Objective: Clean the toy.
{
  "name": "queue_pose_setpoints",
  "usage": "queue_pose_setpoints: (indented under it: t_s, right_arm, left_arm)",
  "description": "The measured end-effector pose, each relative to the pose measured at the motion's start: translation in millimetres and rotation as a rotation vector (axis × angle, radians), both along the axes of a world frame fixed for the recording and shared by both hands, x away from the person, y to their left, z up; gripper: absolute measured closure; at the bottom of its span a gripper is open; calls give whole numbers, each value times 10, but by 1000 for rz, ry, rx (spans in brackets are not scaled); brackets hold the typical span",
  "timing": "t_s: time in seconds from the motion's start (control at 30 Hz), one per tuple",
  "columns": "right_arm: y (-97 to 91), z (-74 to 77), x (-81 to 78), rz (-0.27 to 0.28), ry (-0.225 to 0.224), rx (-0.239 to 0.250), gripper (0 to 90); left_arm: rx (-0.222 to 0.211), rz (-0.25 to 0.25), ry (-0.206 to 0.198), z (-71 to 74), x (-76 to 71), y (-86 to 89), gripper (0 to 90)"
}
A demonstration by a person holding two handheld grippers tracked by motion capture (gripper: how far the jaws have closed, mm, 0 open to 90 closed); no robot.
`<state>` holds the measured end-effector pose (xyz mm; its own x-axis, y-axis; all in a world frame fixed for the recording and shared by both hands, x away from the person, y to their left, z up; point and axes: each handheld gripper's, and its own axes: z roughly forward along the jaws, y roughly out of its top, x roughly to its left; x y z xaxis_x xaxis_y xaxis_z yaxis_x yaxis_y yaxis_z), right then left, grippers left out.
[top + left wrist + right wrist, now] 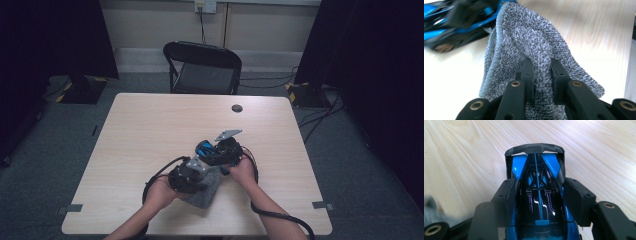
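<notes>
Jaws of the left gripper [541,75] are pinched hard on a bunched fold of grey, speckled terry cloth [534,42], which rises out of the grip with its stitched hem curving along one side. In the high view that gripper [186,175] sits low at the near edge of the pale wooden table [150,125], the cloth [210,187] draped beneath and beside it. The right gripper [539,192] clamps a glossy blue and black toy racing car [537,185] by its flanks, jaws half apart, with the car's long axis running straight out along them and its dark rear wing farthest away. From the left gripper view the car [454,22] lies just beyond the cloth's upper hem, close but, as far as I can tell, not touching. The cloth-bearing left hand is the one to travel; wiping would likely run along the car's length while the right gripper [222,150] holds it steady.
</notes>
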<state>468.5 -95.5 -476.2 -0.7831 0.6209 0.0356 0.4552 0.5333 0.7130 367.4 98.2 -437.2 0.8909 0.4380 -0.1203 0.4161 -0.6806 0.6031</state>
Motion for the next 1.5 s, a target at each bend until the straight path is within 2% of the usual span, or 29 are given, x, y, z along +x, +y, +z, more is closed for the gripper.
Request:
queue_pose_setpoints:
  t_s: [0.23, 0.37, 0.6, 0.83, 0.93, 1.07, 1.17, 1.23, 1.33, 1.5]
  right_arm:
    - [6, 3, -3, -2, 0, -3, 440]
    - [4, 1, -3, -1, -3, -3, 440]
    - [-3, -2, -3, 0, -2, 3, 440]
    - [-9, -3, -6, -1, -1, 5, 440]
    - [-15, -6, -11, -1, -2, 7, 440]
    - [-15, -7, -11, -1, -3, 8, 440]
    - [-14, -6, -12, -1, -3, 6, 440]
    - [-14, -6, -13, -1, -4, 6, 440]
    - [-15, -7, -13, -1, -4, 7, 440]
    - [-14, -5, -14, 0, -5, 4, 440]
  left_arm:
    - [-27, 87, -25, 95, 72, 268, 761]
    - [-24, 139, -44, 146, 161, 386, 761]
    - [-8, 216, -44, 99, 341, 538, 760]
    - [-18, 276, -47, 71, 512, 625, 759]
    - [-21, 296, -48, 59, 574, 638, 759]
    - [-5, 319, -45, 16, 658, 614, 759]
    - [25, 335, -56, -26, 714, 570, 757]
    - [21, 345, -42, -60, 748, 537, 755]
    - [55, 344, -42, -118, 790, 454, 752]
    - [77, 342, -29, -199, 823, 335, 752]
